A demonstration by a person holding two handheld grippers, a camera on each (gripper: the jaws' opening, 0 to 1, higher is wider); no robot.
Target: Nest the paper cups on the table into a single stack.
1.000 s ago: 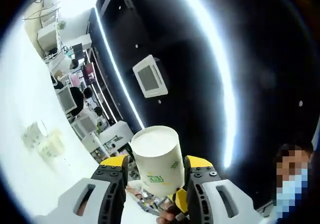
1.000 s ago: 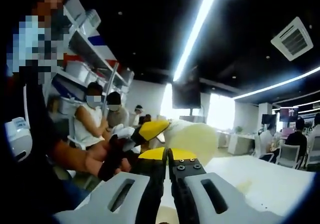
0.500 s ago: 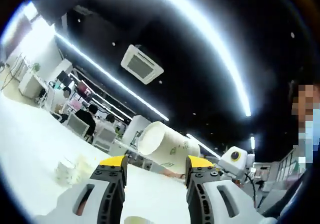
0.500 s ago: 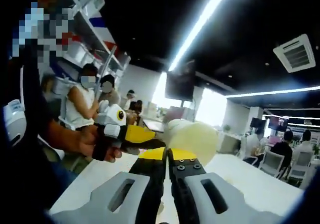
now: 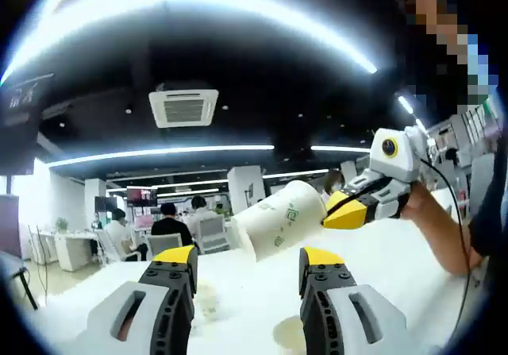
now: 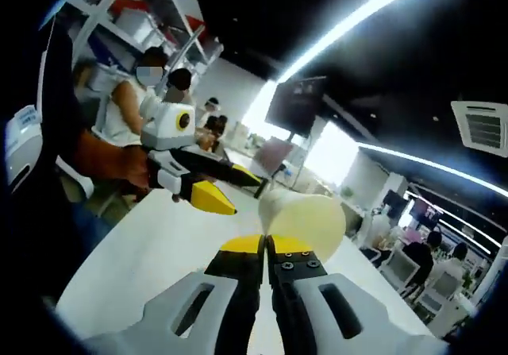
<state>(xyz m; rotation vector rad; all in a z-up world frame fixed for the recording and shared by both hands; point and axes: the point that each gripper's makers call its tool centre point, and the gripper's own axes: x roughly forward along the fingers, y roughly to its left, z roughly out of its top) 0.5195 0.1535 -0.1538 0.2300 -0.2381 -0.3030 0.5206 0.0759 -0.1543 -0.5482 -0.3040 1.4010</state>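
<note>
A white paper cup (image 5: 279, 218) with a green logo hangs tilted above the white table (image 5: 397, 272). My right gripper (image 5: 347, 210) reaches in from the right and is shut on the cup's rim. In the right gripper view the cup (image 6: 305, 220) sticks out past my right gripper (image 6: 266, 248), whose jaws are pressed together on its wall. My left gripper (image 5: 248, 257) stands open below the cup with nothing between its jaws. It shows again as the left gripper (image 6: 238, 194), open and just left of the cup. More pale cups (image 5: 208, 299) sit on the table.
Another cup rim (image 5: 290, 336) shows low between my left jaws. A person's hand and forearm (image 5: 440, 228) hold the right gripper. Desks, chairs and seated people (image 5: 168, 229) fill the far room. Shelving (image 6: 127, 29) stands behind the table's far side.
The cup was between my left jaws a second ago; now those jaws are off it and only the right gripper holds it. Both views have swung round toward the table.
</note>
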